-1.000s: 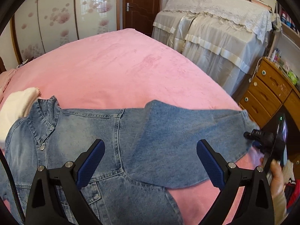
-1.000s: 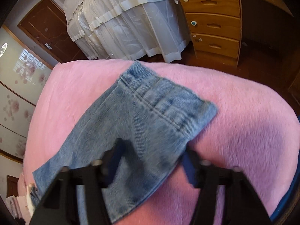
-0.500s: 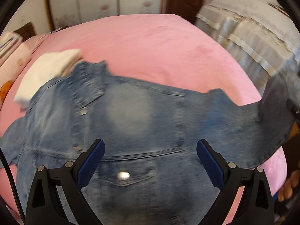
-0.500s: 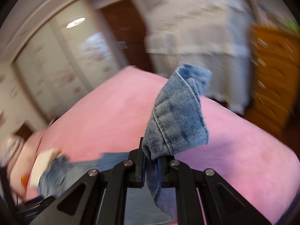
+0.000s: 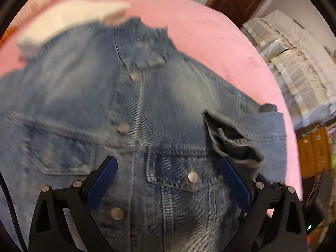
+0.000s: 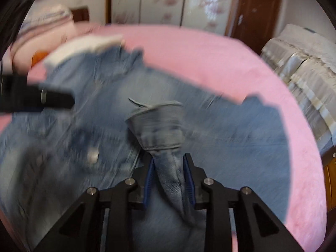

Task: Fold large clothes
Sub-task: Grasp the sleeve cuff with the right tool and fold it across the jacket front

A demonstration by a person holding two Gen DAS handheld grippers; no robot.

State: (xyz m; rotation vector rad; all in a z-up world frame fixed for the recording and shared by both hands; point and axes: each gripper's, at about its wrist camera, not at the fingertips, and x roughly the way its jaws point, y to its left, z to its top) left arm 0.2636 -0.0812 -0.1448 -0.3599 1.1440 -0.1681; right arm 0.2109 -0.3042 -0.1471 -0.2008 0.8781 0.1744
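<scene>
- Denim jacket (image 5: 147, 109) lying front up, collar (image 5: 145, 44) pointing away from left gripper (image 5: 168, 180) (spread wide, holding nothing).
- Sleeve cuff (image 6: 159, 124) pinched in right gripper (image 6: 168, 180), projecting forward.

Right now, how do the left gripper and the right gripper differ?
The left gripper is wide open and holds nothing; the right gripper is shut on the sleeve cuff. The left sits over the denim jacket chest; the right carries the sleeve across it. Both have blue pads.

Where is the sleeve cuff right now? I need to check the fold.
In the right wrist view the sleeve cuff sits centre frame, pinched in the right gripper, raised over the chest of the denim jacket on the pink bed.
</scene>
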